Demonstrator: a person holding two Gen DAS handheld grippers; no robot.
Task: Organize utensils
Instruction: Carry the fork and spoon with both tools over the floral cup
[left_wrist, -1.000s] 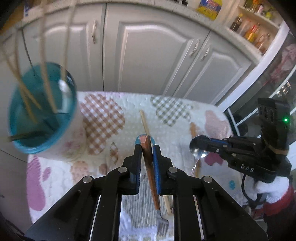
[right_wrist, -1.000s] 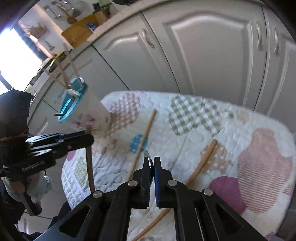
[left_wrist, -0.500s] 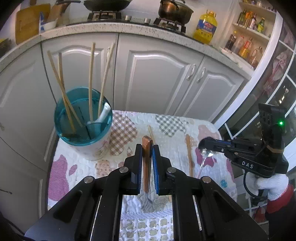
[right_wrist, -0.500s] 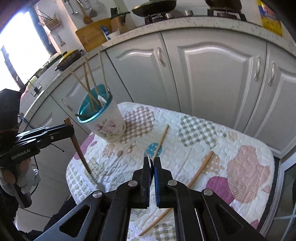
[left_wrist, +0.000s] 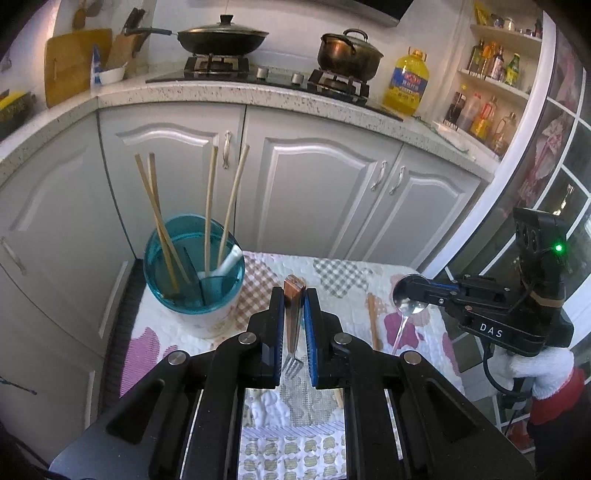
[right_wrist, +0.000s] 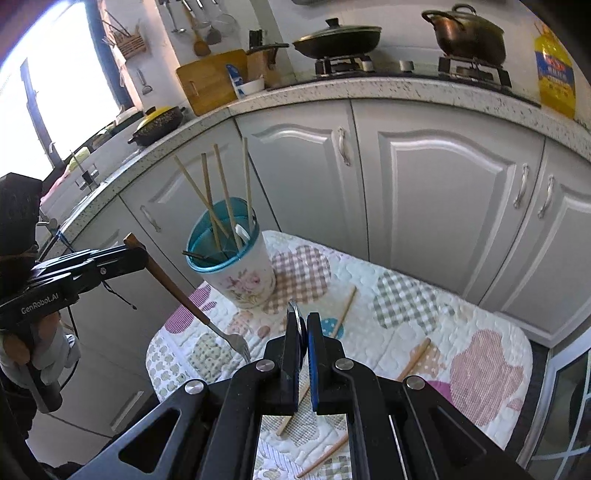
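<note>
Holding a utensil in each gripper above the small table with the quilted patchwork cloth (right_wrist: 491, 354).

My left gripper (left_wrist: 294, 314) is clamped on the wooden-handled metal fork (left_wrist: 293, 325), tines hanging down; my right gripper (right_wrist: 302, 328) is closed tight on the shiny metal spoon (left_wrist: 405, 302), bowl up, handle dangling. At the cloth's far left corner stands the floral cup with the teal insert (right_wrist: 240, 269), four bamboo chopsticks (left_wrist: 208, 210) leaning in it with a white spoon. More wooden chopsticks (right_wrist: 413, 358) lie loose on the cloth.
</note>
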